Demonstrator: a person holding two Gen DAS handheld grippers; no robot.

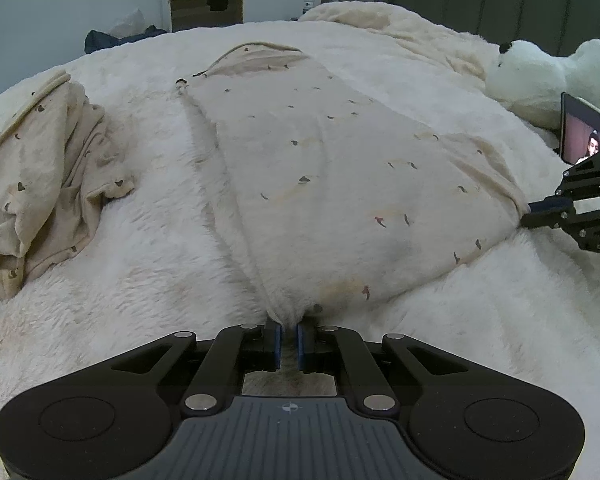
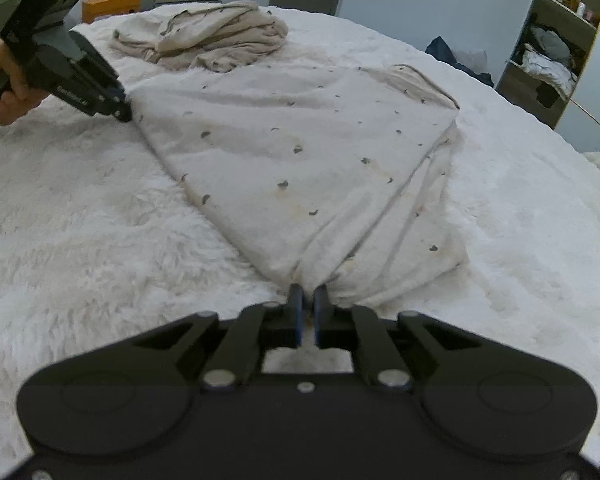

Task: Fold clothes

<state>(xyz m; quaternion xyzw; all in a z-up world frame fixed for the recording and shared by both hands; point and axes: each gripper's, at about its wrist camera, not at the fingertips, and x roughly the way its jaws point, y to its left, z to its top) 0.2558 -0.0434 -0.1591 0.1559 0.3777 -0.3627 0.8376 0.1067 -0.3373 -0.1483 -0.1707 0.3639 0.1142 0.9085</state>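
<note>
On the bed (image 1: 140,208), the garment (image 1: 320,168) lies spread flat, and you hold it by its two near corners. Your left gripper (image 1: 290,326) is pinched shut on one corner, the cloth bunching into a peak right at its fingertips. Your right gripper (image 2: 307,294) is clamped on the other corner the same way, with folds fanning out from the pinch. The near hem runs between your two hands, so the garment's length stretches straight away from both sets of fingers toward the neckline (image 1: 256,52) at the far end. That is the relation the fold likely turns on: carry both corners forward, along that long axis, and the near edge lands on the far one. Neither hand is nearer; each already has its corner, so they should travel together and level to keep the hem straight. In the right view the cloth looks doubled along its right side, so watch that layer. A second crumpled garment (image 1: 40,184) lies well apart on the left, clear of the path.
</note>
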